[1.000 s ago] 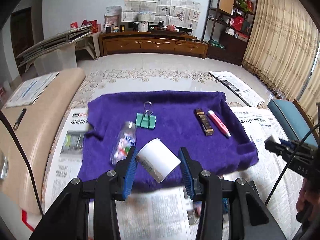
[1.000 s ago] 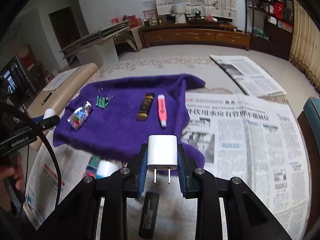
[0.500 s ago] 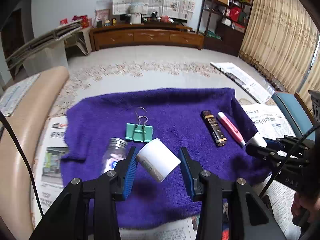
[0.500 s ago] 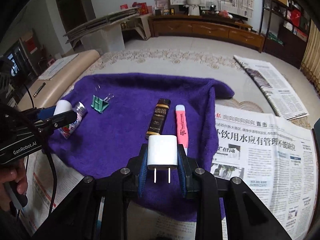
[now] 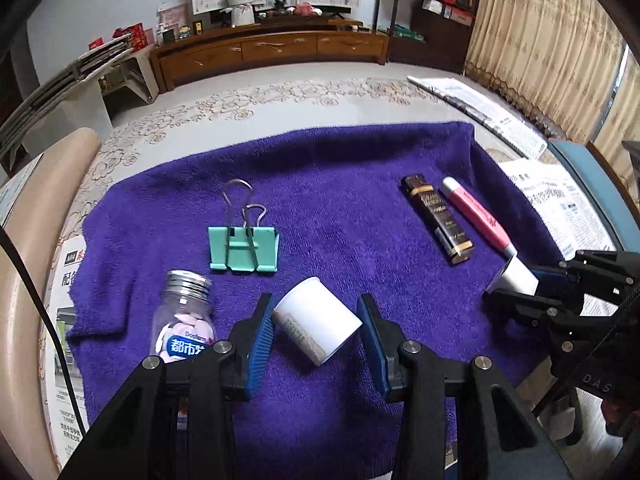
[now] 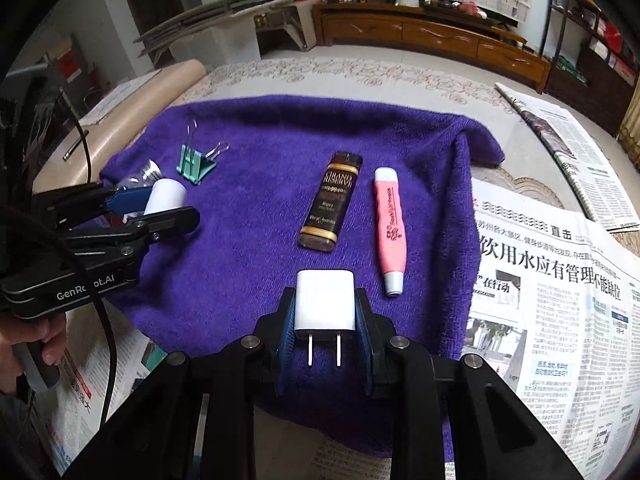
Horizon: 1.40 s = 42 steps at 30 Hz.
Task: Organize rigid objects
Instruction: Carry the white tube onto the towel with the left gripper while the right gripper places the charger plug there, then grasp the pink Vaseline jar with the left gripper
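Observation:
My left gripper [image 5: 316,324] is shut on a white cylindrical bottle [image 5: 318,326], held tilted over the front of the purple towel [image 5: 340,184]. My right gripper [image 6: 325,312] is shut on a white charger plug [image 6: 325,306], prongs pointing back, over the towel's front right part. On the towel lie a green binder clip [image 5: 243,248], a clear mint bottle [image 5: 184,320], a brown lighter [image 5: 438,220] and a pink marker [image 5: 476,214]. In the right wrist view the lighter [image 6: 331,200] and marker [image 6: 390,224] lie just ahead of the plug.
Newspapers [image 6: 560,300] cover the surface around the towel. A beige cushion edge [image 5: 24,240] runs along the left. A blue chair [image 5: 592,184] stands at the right. A wooden cabinet [image 5: 272,48] stands far behind.
Both grippers have moved forward over the towel with their objects still held. The towel's items appear closer and larger in both views.

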### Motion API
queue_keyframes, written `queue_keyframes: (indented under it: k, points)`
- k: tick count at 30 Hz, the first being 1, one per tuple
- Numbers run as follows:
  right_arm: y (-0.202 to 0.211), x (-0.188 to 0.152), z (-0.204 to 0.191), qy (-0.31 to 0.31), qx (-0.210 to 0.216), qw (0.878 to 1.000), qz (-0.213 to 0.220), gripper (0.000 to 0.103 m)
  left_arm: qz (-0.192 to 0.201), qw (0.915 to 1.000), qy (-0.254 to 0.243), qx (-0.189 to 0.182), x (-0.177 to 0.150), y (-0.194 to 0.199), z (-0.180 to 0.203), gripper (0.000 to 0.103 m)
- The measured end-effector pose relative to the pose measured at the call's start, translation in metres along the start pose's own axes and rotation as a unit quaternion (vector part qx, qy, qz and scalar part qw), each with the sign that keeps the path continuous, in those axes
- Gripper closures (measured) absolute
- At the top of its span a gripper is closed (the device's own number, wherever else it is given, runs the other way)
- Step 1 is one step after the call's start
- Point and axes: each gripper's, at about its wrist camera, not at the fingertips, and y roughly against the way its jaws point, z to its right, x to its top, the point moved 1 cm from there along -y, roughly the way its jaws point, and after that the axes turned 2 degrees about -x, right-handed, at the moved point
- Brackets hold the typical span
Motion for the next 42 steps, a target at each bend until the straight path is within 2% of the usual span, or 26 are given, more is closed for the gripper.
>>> queue_keyframes:
  k: [13,15,17,19,20,21,22,23,24,29,30,31,32,37,42]
  points:
    - [-0.002,-0.006,-0.003,0.022,-0.001,1.000,0.005,0.075,-0.009,0.9996,-0.028,0.000,-0.002,-0.004,0.002,0.061]
    - [-0.001,-0.006,-0.001,0.022,0.005,1.000,0.005,0.074,-0.009,0.9997,-0.024,-0.001,-0.003,-0.004,0.000,0.055]
    - [-0.001,-0.006,0.000,0.021,0.008,1.000,0.006,0.071,-0.006,0.9997,-0.021,-0.011,-0.004,-0.004,0.000,0.039]
    - [0.000,-0.006,0.000,0.020,0.011,1.000,0.010,0.068,0.002,0.9997,-0.023,-0.010,-0.006,-0.002,0.002,0.038]
    - [0.002,-0.006,0.000,0.021,0.016,1.000,0.012,0.062,0.004,0.9996,-0.023,-0.013,-0.007,-0.001,0.003,0.036]
    - [0.004,-0.007,-0.001,0.022,0.024,0.999,0.014,0.050,0.006,0.9996,-0.021,-0.017,-0.008,0.001,0.003,0.035]
    - [0.009,-0.007,-0.003,0.025,0.028,0.999,0.020,0.041,0.009,0.9996,-0.019,-0.018,-0.009,0.002,0.003,0.033]
    - [0.014,-0.008,-0.005,0.030,0.023,0.999,0.026,0.021,0.014,0.9996,-0.014,-0.021,-0.010,0.005,0.003,0.031]
    - [0.018,-0.009,-0.007,0.034,0.012,0.999,0.031,0.006,0.020,0.9994,-0.009,-0.025,-0.011,0.009,0.003,0.030]
    - [0.049,-0.017,-0.008,0.028,0.004,0.998,0.052,0.005,0.048,0.9979,0.013,-0.041,-0.016,0.033,0.003,0.018]
    - [0.055,-0.018,-0.008,0.025,0.001,0.998,0.055,0.004,0.054,0.9974,0.019,-0.045,-0.018,0.040,0.004,0.014]
    - [0.062,-0.021,-0.008,0.020,-0.002,0.998,0.058,0.002,0.060,0.9966,0.025,-0.050,-0.021,0.047,0.005,0.004]
    - [0.067,-0.024,-0.008,0.017,-0.006,0.998,0.059,0.000,0.065,0.9961,0.030,-0.052,-0.024,0.053,0.005,0.000]
    - [0.102,-0.052,0.000,-0.020,-0.037,0.997,0.071,0.000,0.076,0.9958,0.043,-0.025,-0.050,0.080,0.012,0.000]
    - [0.115,-0.085,0.022,-0.078,-0.034,0.994,0.074,0.000,0.047,0.9967,0.063,-0.018,-0.083,0.081,0.022,0.000]
